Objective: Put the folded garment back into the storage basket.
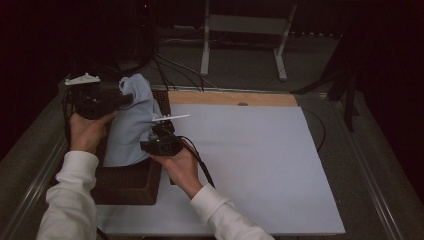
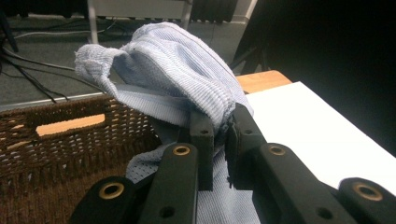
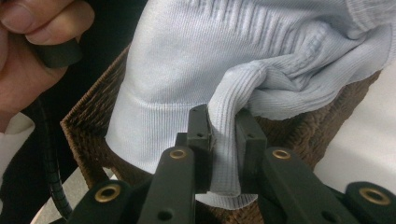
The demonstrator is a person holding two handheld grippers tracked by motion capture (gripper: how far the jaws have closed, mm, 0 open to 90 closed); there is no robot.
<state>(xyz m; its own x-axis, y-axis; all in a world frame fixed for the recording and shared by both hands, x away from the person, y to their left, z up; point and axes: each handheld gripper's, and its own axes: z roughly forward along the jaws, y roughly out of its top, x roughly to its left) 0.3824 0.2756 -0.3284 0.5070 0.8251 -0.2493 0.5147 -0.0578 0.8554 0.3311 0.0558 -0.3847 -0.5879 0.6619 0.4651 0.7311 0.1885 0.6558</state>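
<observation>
Gripping the pale blue ribbed knit garment (image 1: 131, 120) over the dark brown wicker basket (image 1: 131, 182) at frame left, left gripper (image 2: 219, 128) and right gripper (image 3: 223, 123) both pinch folds.

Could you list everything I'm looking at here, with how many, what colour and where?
garment: one, light blue knit, lifted out of the basket, pinched by both grippers
basket: one, dark brown wicker, left side of the table
board: one, white, flat on the table, right of the basket
wooden strip: one, light brown, along the board's far edge
table: one, grey, under everything
stand: one, pale grey, on the floor beyond the table
cables: several, black, on the floor behind the basket
left hand-held gripper: one, black, shut on the garment's upper fold
right hand-held gripper: one, black, shut on a lower fold
sleeves: two, white, entering from the bottom edge
</observation>
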